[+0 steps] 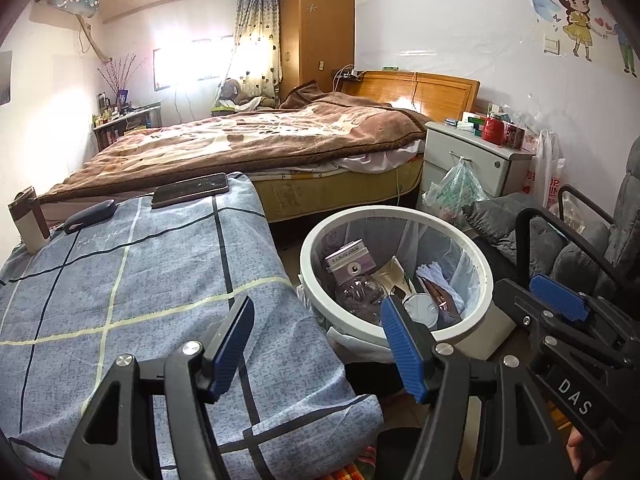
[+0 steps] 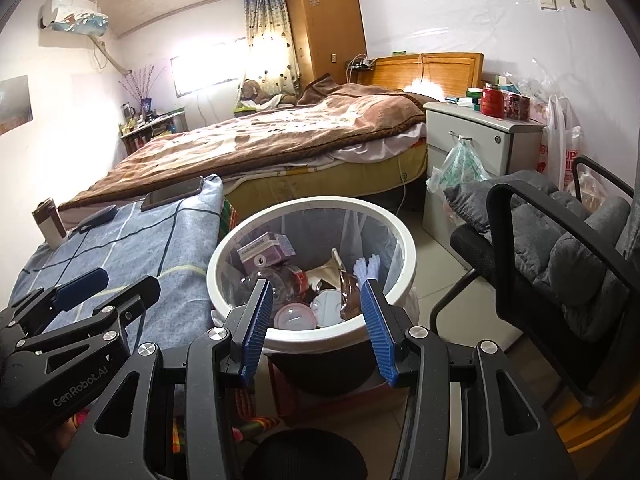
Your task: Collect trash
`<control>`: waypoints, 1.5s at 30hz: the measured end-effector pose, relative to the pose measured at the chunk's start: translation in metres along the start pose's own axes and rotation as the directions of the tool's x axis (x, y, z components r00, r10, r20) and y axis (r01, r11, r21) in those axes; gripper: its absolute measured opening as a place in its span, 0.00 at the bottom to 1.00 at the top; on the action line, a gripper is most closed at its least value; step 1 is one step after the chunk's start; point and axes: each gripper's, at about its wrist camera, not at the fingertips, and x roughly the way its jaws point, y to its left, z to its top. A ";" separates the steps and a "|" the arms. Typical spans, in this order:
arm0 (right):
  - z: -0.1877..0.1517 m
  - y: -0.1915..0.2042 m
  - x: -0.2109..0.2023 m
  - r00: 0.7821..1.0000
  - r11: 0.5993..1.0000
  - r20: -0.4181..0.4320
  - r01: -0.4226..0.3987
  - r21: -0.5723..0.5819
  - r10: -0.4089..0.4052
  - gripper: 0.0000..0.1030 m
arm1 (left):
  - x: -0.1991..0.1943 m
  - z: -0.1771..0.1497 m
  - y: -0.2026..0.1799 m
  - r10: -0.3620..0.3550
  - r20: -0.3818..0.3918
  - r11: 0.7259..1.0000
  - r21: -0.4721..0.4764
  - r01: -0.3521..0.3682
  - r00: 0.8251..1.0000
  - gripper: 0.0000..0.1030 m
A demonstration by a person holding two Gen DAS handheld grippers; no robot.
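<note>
- Blue ribbed pads on the left gripper (image 1: 316, 350) stand apart with nothing between them; it hangs over the edge of the checked blue cloth (image 1: 132, 300), with the bin rim behind its right pad.
- Right gripper (image 2: 316, 332) is likewise parted and empty, aimed into the white waste bin (image 2: 406, 280).
- Collected trash lies in the bin: a clear plastic bottle (image 2: 280, 276), a pink-lidded cup (image 2: 291, 317), a small purple carton (image 2: 262, 250), a brown wrapper (image 2: 349, 296).
- Judged step: locate the next piece. Keep both grippers parted and clear of the bin liner.
- On the cloth beyond lie a phone (image 1: 191, 194), a dark case (image 1: 90, 216) and a brown-and-white box (image 1: 29, 218); only the box seems a possible trash candidate.
- Approach low and square, clamp across the narrow side, and avoid snagging the cloth.
</note>
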 end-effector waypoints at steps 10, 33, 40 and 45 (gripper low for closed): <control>0.000 0.001 -0.001 1.000 1.000 -0.002 0.001 0.006 -0.001 0.47 | -0.003 0.000 0.004 0.001 0.004 1.000 -0.008 -0.001 1.000 0.66; -0.001 0.004 -0.002 1.000 1.000 -0.004 -0.006 0.004 0.006 0.47 | -0.005 0.002 0.005 0.005 0.006 1.000 -0.010 -0.005 1.000 0.66; -0.001 0.004 -0.002 1.000 1.000 -0.004 -0.006 0.004 0.006 0.47 | -0.005 0.001 0.005 0.003 0.002 1.000 -0.009 -0.003 1.000 0.66; -0.001 0.005 -0.003 1.000 1.000 -0.005 -0.006 0.004 0.006 0.47 | -0.004 0.000 0.004 -0.001 -0.001 1.000 -0.010 0.001 1.000 0.66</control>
